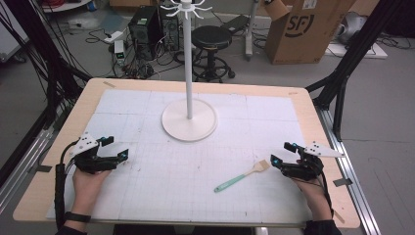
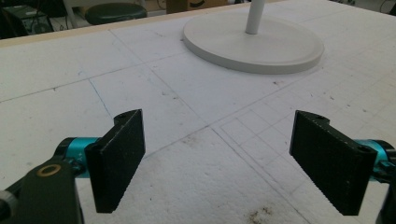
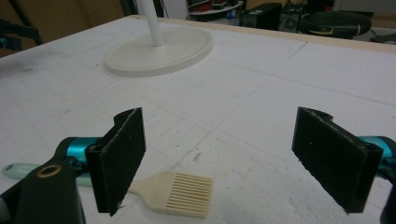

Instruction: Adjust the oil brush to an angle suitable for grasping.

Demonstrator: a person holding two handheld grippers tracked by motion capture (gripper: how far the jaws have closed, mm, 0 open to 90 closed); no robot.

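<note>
A small brush (image 1: 242,176) with a mint-green handle and cream bristles lies flat on the white mat, right of centre. My right gripper (image 1: 282,153) rests on the table just right of the bristle end, open with nothing between its jaws. In the right gripper view the brush (image 3: 180,191) lies low between the spread fingers (image 3: 119,158), nearer the left one. At the table's left side my left gripper (image 1: 114,147) stands open and holds nothing. A white stand (image 1: 189,117) with a round base and tall pole rises at the back middle; its base (image 2: 254,42) lies ahead of the left gripper (image 2: 224,163).
The white gridded mat (image 1: 161,176) covers most of the wooden table (image 1: 93,88). Behind the table are a black stool (image 1: 211,44), computer cases (image 1: 147,29), cables and a cardboard box (image 1: 303,29). Black frame legs (image 1: 342,73) stand at both sides.
</note>
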